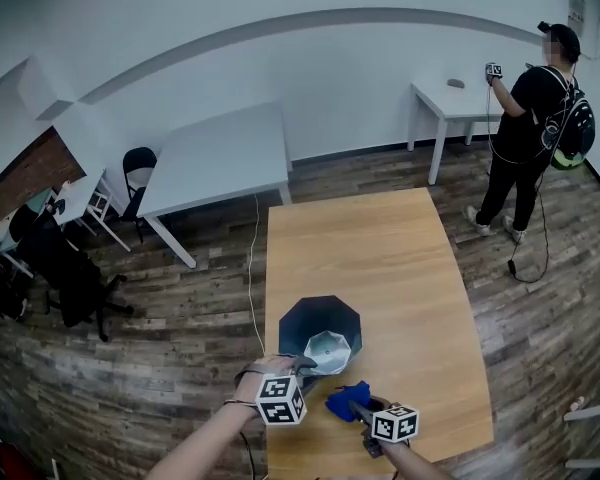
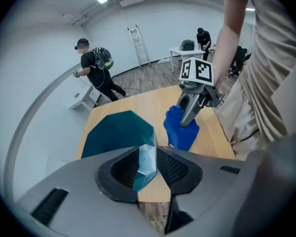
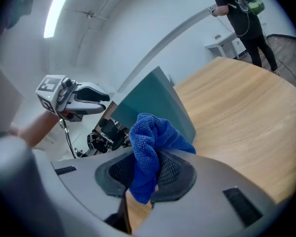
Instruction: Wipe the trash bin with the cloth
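Right at the front rim of the bin, the left claw comes in from above, jaws a little apart, and its own view shows the rim's edge in the gap between them. Just to the bin's right, the right claw is clamped on the cloth, a blue bundle bunched between the pads and spilling out above and below them, close beside the bin's wall. The bin itself is dark teal and faceted, standing upright with its top open at the near end of the wooden surface. Beyond the bin to the left stands a white table. Far off to the right, a person in black with a backpack stands at another.
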Demonstrator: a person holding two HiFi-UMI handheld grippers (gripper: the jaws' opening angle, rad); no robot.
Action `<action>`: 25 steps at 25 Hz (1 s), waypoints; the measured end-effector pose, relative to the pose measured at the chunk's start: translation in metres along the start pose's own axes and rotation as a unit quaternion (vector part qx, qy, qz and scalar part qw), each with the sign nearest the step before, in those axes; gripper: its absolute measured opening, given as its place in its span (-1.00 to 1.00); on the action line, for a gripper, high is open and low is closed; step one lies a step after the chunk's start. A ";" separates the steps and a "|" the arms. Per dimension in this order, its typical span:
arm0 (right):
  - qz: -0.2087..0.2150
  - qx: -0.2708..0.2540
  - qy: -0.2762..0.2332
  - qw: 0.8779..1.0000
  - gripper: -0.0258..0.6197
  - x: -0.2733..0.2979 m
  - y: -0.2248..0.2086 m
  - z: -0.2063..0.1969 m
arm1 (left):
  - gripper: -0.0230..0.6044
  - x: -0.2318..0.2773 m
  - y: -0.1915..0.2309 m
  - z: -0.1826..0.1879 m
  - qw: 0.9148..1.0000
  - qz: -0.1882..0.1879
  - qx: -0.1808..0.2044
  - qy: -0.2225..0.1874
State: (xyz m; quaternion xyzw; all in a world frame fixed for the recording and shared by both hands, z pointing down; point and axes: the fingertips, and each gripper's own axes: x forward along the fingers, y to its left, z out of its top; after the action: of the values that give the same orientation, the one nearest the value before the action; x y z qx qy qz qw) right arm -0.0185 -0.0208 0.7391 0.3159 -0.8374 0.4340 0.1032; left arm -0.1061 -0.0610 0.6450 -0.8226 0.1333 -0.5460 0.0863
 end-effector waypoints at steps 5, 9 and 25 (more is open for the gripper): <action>0.009 -0.015 -0.030 0.999 -0.67 -0.011 0.025 0.023 | -0.52 0.001 -0.011 -0.025 0.995 -0.020 0.082 0.049; 0.028 -0.022 -0.047 0.998 -0.67 -0.015 0.052 0.037 | -0.41 0.013 -0.016 -0.051 0.986 -0.024 0.137 0.094; 0.020 -0.016 -0.066 0.997 -0.67 -0.024 0.063 0.066 | -0.73 0.040 -0.018 -0.049 0.972 0.013 0.203 0.122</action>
State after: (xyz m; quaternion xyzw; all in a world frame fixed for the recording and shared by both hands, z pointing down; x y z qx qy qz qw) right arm -0.0321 -0.0360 0.6472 0.3256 -0.8554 0.4004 0.0441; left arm -0.1344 -0.0563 0.7044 -0.7137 0.0401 -0.6563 0.2414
